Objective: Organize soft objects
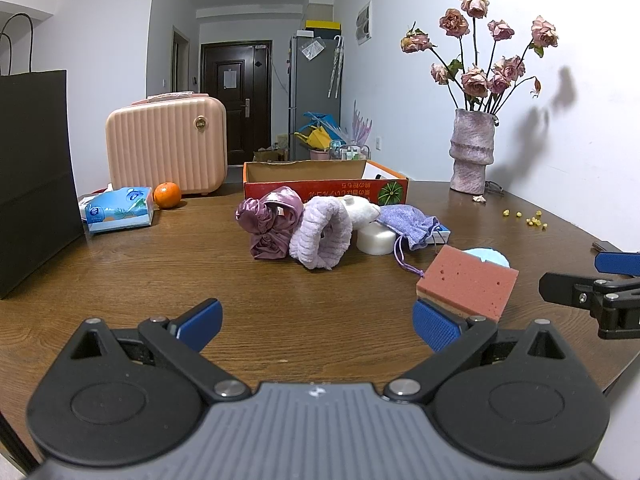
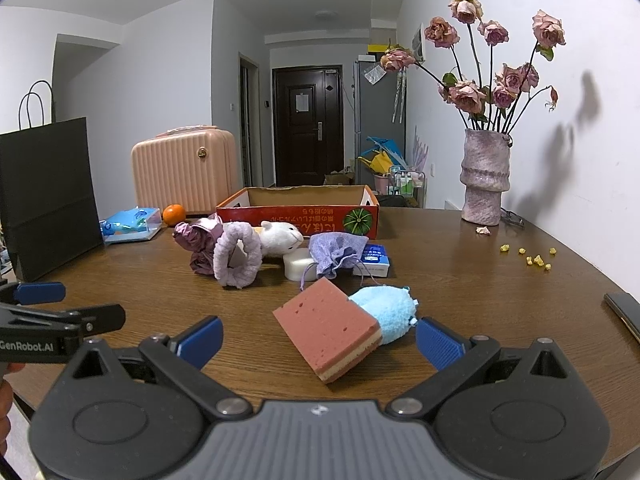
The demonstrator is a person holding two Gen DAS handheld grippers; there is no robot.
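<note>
Soft objects lie scattered across the middle of the wooden table [image 2: 460,280], none of them yet in the cardboard box [image 2: 298,210] standing behind them, so the sorting looks barely begun. Nearest the person, both tools hover low over the tabletop: the left gripper [image 1: 318,326] has its jaws wide apart and empty, and the right gripper [image 2: 319,338] is likewise spread and empty. Just ahead of the right one sits a pink sponge [image 2: 326,330], tilted, with a fluffy blue pouf [image 2: 386,314] touching its far side. Beyond them come a lilac drawstring pouch [image 2: 336,254], a white round block [image 2: 298,266], a white plush toy [image 2: 280,238], a lilac terry headband [image 2: 236,258] and a mauve satin bonnet [image 2: 196,236], bunched together just in front of the box. I'd guess the sponge is the first pick: the right jaws need to move forward around it, close gently, then carry it over the heap into the box.
</note>
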